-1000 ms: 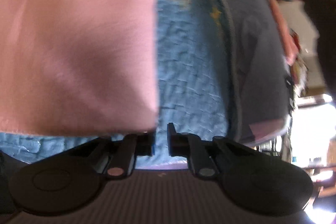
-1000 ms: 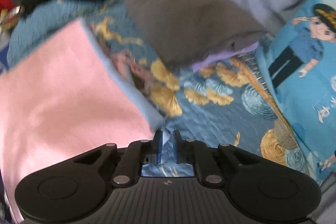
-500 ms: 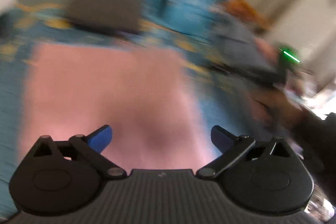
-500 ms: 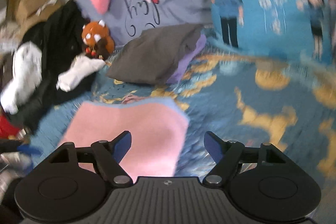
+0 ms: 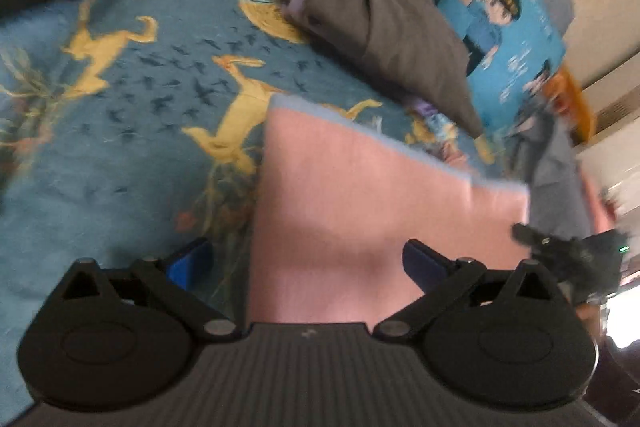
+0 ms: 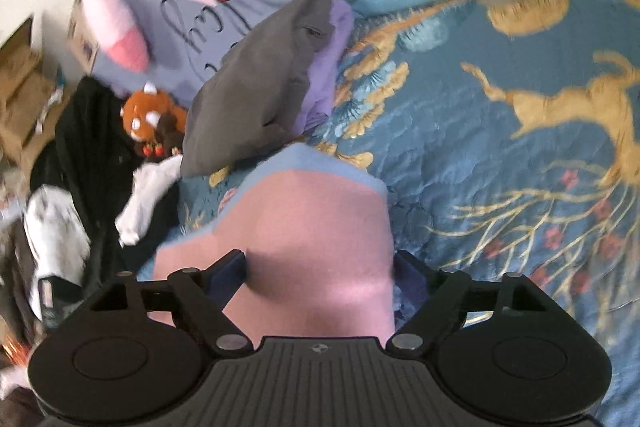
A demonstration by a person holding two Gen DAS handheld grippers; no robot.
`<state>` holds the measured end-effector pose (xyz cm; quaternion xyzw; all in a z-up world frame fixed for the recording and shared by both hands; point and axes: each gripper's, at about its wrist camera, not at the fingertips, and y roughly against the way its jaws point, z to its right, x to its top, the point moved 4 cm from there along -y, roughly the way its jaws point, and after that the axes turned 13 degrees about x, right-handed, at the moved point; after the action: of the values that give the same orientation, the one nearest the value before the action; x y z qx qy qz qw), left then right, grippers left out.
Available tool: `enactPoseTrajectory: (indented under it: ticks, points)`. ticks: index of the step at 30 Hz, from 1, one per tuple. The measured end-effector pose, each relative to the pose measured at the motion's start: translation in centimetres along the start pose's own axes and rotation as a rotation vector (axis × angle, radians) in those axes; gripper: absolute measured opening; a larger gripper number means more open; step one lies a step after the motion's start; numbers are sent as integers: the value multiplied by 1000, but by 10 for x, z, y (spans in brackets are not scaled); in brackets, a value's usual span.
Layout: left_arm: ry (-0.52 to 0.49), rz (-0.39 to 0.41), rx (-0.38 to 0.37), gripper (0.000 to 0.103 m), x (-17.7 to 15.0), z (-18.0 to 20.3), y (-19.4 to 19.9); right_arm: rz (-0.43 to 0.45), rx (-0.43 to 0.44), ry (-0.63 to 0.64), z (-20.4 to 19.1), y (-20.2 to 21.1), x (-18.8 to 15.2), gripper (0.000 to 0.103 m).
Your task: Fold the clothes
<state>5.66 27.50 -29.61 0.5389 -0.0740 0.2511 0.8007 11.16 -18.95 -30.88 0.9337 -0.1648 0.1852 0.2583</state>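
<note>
one blue bedspread (image 5: 120,155) with gold horses carries one folded pink garment (image 5: 360,211), flat with a blue edge, near one grey folded pile (image 5: 384,27) over lilac cloth. both claws pinched the pink garment a second ago; now the left claw (image 5: 308,263) stands wide and empty, and the right claw (image 6: 320,277) is opening, its fingers either side of the pink fold.

Each fisheye camera sits just behind its own gripper and looks forward and steeply down, close over a blue quilted bedspread with gold deer (image 5: 132,147). The left wrist view has a folded pink cloth with a light-blue edge (image 5: 360,211) at lower centre and the other handheld gripper, blurred, at its right edge (image 5: 568,259). The right wrist view holds the same pink cloth (image 6: 312,239) at centre. Both share a folded grey garment (image 5: 392,47) (image 6: 256,99), upper centre.
</note>
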Motion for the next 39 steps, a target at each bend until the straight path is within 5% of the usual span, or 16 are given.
enactPoseTrajectory:
  ticks: [2, 4, 6, 11, 16, 22, 28, 30, 34, 37, 39]
  points:
    - [21, 6, -43, 102, 11, 0, -6, 10, 7, -45, 4, -5, 1, 81]
    - [68, -4, -103, 102, 18, 3, -11, 30, 17, -53, 4, -8, 1, 72]
    - [75, -10, -119, 96, 20, 10, -18, 30, 1, -41, 4, -11, 1, 42]
    - [51, -7, -77, 33, 17, 31, -29, 46, -21, 53, -10, 5, 0, 31]
    - [13, 3, -82, 27, 13, 65, -30, 77, -45, 163, -36, 38, 8, 29]
    - [-83, 45, -88, 27, 19, 135, -35, 149, -145, 256, -38, 96, 36, 29]
    - [-140, 84, 56, 28, 21, 179, -38, 111, -341, 175, 27, 95, 52, 30]
    - [-142, 98, 75, 33, 18, 179, -30, 112, -347, 118, 45, 88, 51, 33]
    - [-235, 98, 102, 50, 6, 181, -6, 148, -329, -3, 68, 81, 49, 47]
    - [-303, 95, 79, 83, -9, 193, 15, 173, -278, -64, 65, 91, 47, 55]
    - [-359, 101, 72, 92, -23, 206, 27, 192, -258, -63, 57, 107, 40, 61]
